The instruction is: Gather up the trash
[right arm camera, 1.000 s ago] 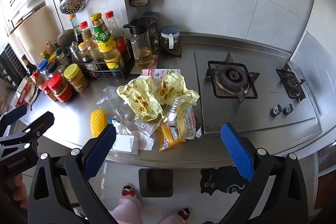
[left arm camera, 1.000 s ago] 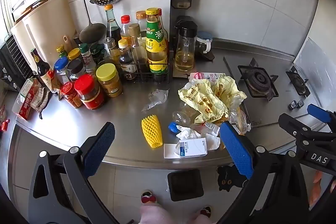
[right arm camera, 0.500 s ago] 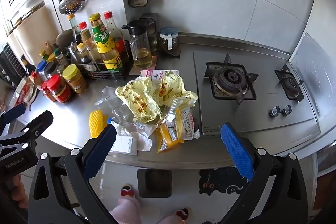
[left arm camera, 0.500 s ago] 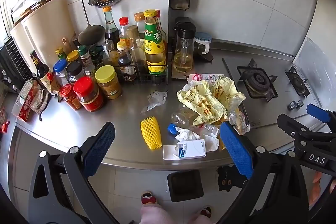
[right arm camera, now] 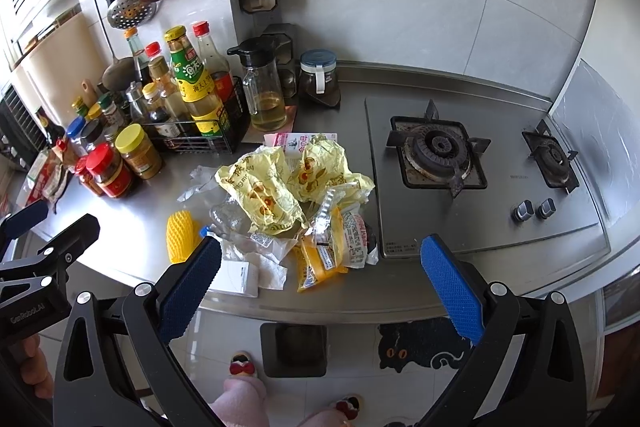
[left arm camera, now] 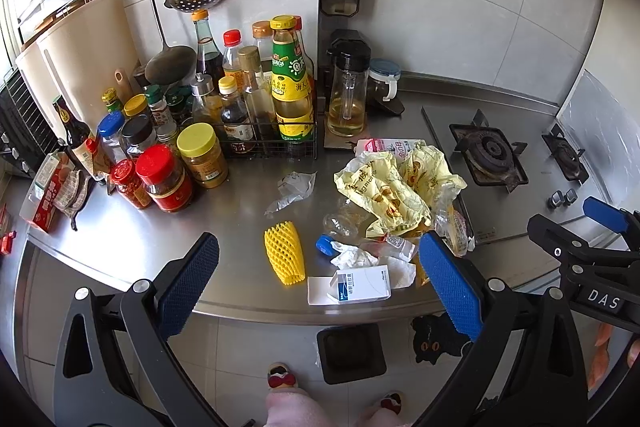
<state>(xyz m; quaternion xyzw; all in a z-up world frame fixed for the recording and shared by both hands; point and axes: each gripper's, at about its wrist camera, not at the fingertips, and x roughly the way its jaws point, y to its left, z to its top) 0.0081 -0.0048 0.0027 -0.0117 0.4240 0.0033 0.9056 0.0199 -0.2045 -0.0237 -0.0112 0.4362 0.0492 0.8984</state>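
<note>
Trash (right arm camera: 296, 211) apparently beyond right gripper (right arm camera: 320, 279)

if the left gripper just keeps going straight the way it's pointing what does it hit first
Probably the yellow foam net or the crumpled tissue beside it on the counter; the left gripper is open and empty, and depth is unclear.

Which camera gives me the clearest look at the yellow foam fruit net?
Left wrist view: the yellow foam fruit net lies fully exposed on the counter. In the right wrist view, the right gripper's finger covers part of it.
</note>
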